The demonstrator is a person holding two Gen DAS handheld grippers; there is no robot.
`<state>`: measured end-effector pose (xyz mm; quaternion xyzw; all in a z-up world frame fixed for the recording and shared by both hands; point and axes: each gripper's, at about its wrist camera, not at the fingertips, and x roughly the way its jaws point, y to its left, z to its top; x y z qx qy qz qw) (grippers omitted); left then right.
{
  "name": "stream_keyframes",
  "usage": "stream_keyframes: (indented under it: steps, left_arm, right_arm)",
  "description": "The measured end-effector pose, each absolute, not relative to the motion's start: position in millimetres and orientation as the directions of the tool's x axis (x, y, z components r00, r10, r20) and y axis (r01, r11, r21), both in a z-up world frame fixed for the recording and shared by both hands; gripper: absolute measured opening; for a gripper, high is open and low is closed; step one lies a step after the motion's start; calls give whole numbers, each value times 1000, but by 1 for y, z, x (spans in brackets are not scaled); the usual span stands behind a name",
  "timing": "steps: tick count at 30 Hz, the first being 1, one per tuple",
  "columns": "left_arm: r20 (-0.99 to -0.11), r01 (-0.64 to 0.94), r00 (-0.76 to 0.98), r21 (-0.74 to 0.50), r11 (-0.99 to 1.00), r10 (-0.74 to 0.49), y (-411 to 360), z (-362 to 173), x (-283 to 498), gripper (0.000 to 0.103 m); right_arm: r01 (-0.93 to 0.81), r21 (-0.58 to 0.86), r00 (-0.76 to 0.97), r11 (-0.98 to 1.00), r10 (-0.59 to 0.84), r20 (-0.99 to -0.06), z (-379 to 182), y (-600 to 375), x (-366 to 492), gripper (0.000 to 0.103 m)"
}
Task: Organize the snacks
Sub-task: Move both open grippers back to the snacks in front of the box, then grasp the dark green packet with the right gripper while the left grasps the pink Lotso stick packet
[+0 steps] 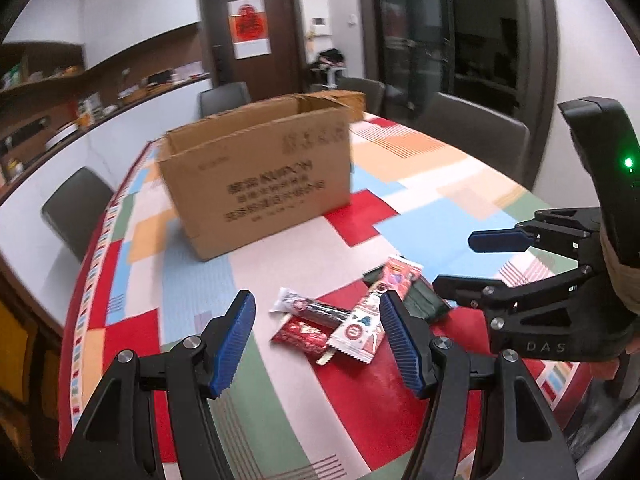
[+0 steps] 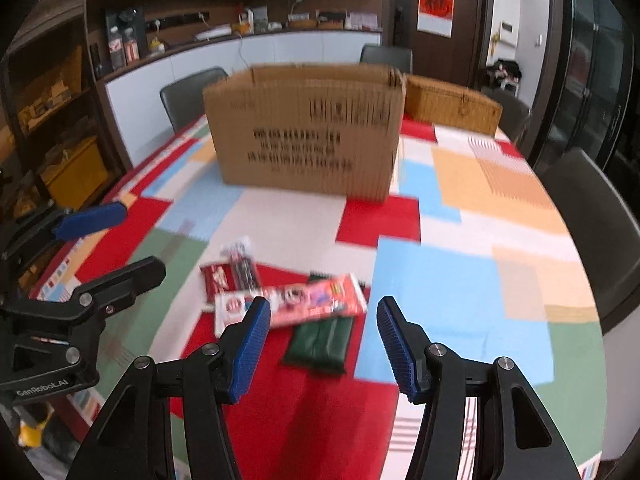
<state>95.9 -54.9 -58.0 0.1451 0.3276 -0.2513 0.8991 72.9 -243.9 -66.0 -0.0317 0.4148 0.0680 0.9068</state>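
A small pile of snack packets lies on the patchwork tablecloth [image 1: 280, 400]. It holds a black-and-white bar [image 1: 308, 307], a red packet [image 1: 300, 336], a long white-and-red packet [image 1: 372, 312] and a dark green packet [image 1: 426, 300]. My left gripper [image 1: 318, 342] hovers open just in front of the pile, nothing pressed between its blue pads. My right gripper [image 2: 322, 344] is open too, above the dark green packet [image 2: 320, 346], with the white-and-red packet [image 2: 296, 300] just beyond. Each gripper shows at the side of the other's view: right gripper [image 1: 454, 262], left gripper [image 2: 142, 238].
A tall open cardboard box [image 1: 260, 176] [image 2: 308, 128] stands on the table behind the snacks. A wicker basket [image 2: 452, 108] sits behind its right end. Dark chairs [image 1: 74, 208] ring the table. Shelves and a counter run along the left wall.
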Motion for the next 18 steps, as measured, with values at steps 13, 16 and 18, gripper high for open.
stream_keyframes:
  steps: [13, 16, 18]
  left_arm:
    - [-777, 717, 479, 79, 693, -408, -111, -109, 135, 60]
    - [-789, 721, 455, 55, 691, -412, -118, -115, 141, 59]
    - [-797, 725, 439, 43, 687, -414, -121, -119, 144, 56]
  right_arm:
    - [-36, 16, 579, 999, 34, -815, -97, -271, 73, 57]
    - [-26, 25, 573, 999, 35, -819, -100, -274, 76, 57]
    - [-23, 31, 569, 999, 39, -821, -101, -276, 78, 57]
